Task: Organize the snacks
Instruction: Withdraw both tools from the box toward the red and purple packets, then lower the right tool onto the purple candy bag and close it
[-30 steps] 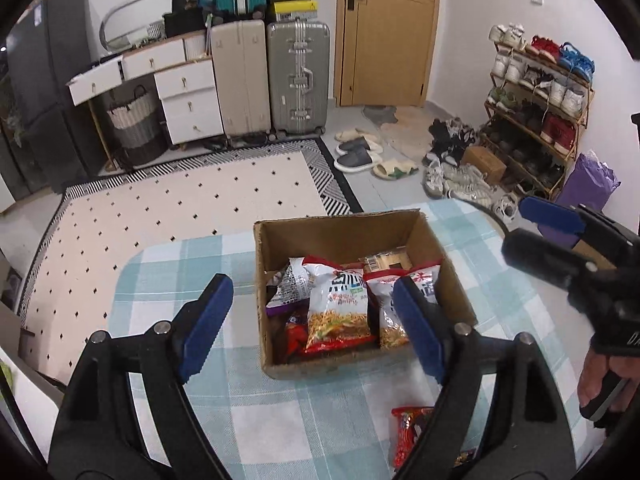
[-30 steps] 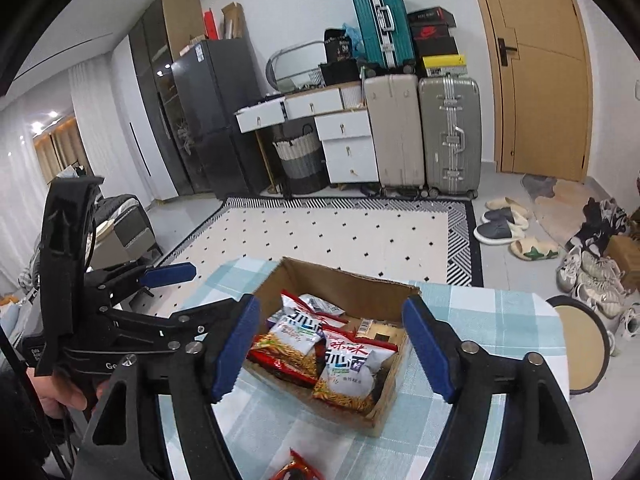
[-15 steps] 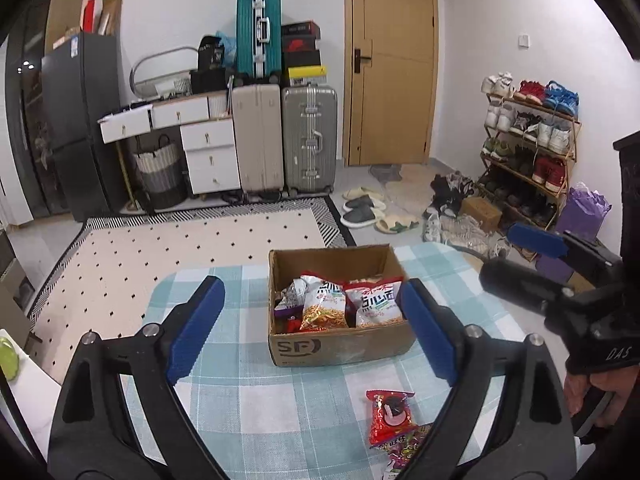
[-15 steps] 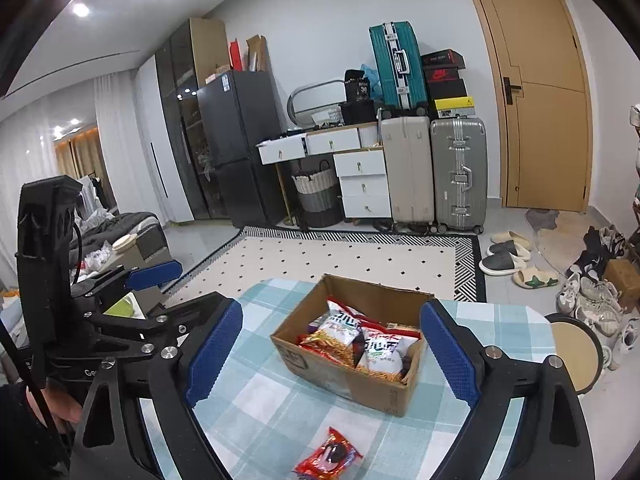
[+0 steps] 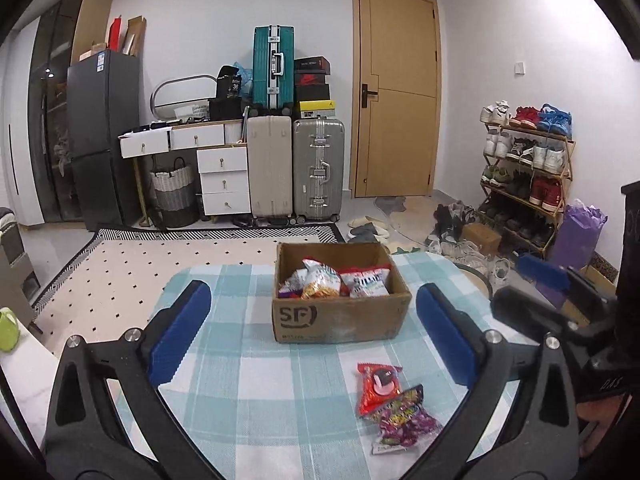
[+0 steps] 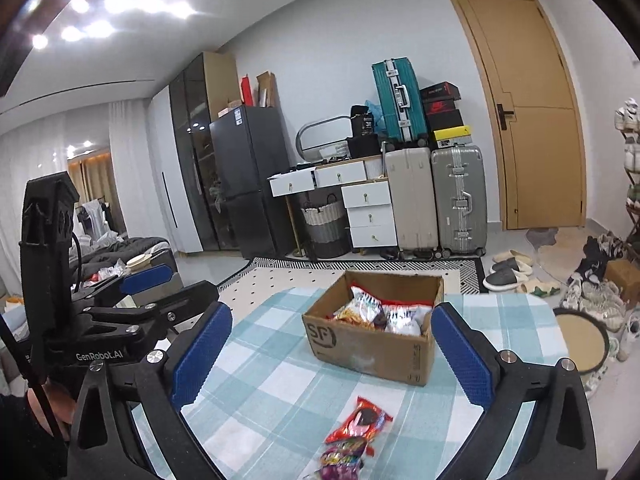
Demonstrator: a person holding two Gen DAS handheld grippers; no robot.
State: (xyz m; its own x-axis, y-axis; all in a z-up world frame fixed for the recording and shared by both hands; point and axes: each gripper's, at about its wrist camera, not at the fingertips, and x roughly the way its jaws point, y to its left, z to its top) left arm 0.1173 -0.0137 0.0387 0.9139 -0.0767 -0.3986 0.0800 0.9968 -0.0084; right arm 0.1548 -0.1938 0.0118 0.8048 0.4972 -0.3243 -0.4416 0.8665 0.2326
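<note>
A brown cardboard box [image 5: 340,322] marked SF stands on the checked tablecloth [image 5: 256,400] and holds several snack bags [image 5: 336,282]. It also shows in the right wrist view [image 6: 372,346]. A red snack packet [image 5: 378,386] and a purple candy bag [image 5: 404,424] lie on the cloth in front of the box; both show in the right wrist view, the red packet [image 6: 360,420] above the candy bag [image 6: 344,458]. My left gripper [image 5: 312,336] is open and empty, held back from the box. My right gripper [image 6: 328,352] is open and empty too.
The table's far edge lies just behind the box. Beyond it are a dotted rug [image 5: 140,264], suitcases [image 5: 296,168], a white drawer unit [image 5: 222,180], a door [image 5: 396,100] and a shoe rack [image 5: 524,176]. A round stool [image 6: 580,344] stands right of the table.
Both grippers have pulled back and up from the box, which now looks smaller and farther. The red packet and candy bag have come into view in front of it.
</note>
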